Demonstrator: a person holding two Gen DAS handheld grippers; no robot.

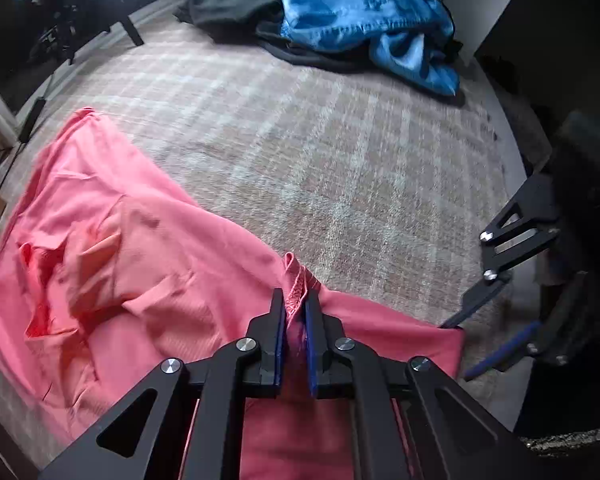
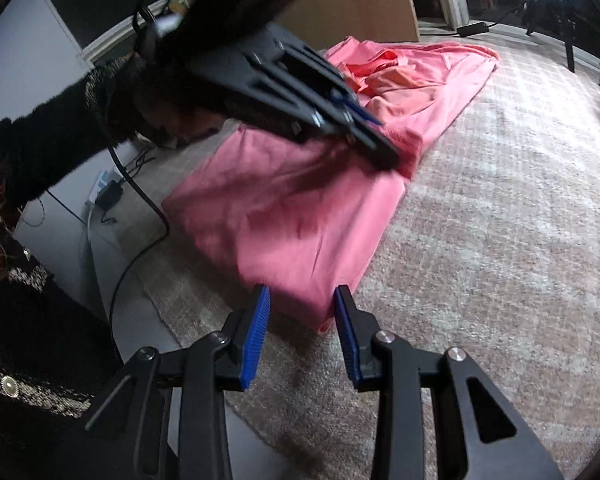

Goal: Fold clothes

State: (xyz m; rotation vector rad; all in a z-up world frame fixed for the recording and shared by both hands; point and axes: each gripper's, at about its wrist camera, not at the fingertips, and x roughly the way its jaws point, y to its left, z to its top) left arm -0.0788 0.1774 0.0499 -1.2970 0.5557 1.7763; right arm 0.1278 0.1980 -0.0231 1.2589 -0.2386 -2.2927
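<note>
A pink garment (image 1: 120, 248) lies spread on the patterned rug (image 1: 340, 140), crumpled toward its far left end. My left gripper (image 1: 296, 300) is shut on a raised pinch of its edge, and pink cloth bunches up between the blue pads. In the right wrist view the same garment (image 2: 292, 208) stretches away from me, with the left gripper (image 2: 384, 152) clamped on its right edge. My right gripper (image 2: 302, 292) hovers open over the near corner of the cloth, which sits between the fingers without touching the pads. It also shows at the right of the left wrist view, right gripper (image 1: 460, 350).
A blue blanket (image 1: 364, 20) and dark clothes (image 1: 228, 4) are heaped at the rug's far side. Cables and a power strip (image 2: 108, 196) lie on bare floor left of the rug. A brown board (image 2: 364, 4) leans behind the garment. A dark knitted sleeve (image 2: 40, 152) crosses the left.
</note>
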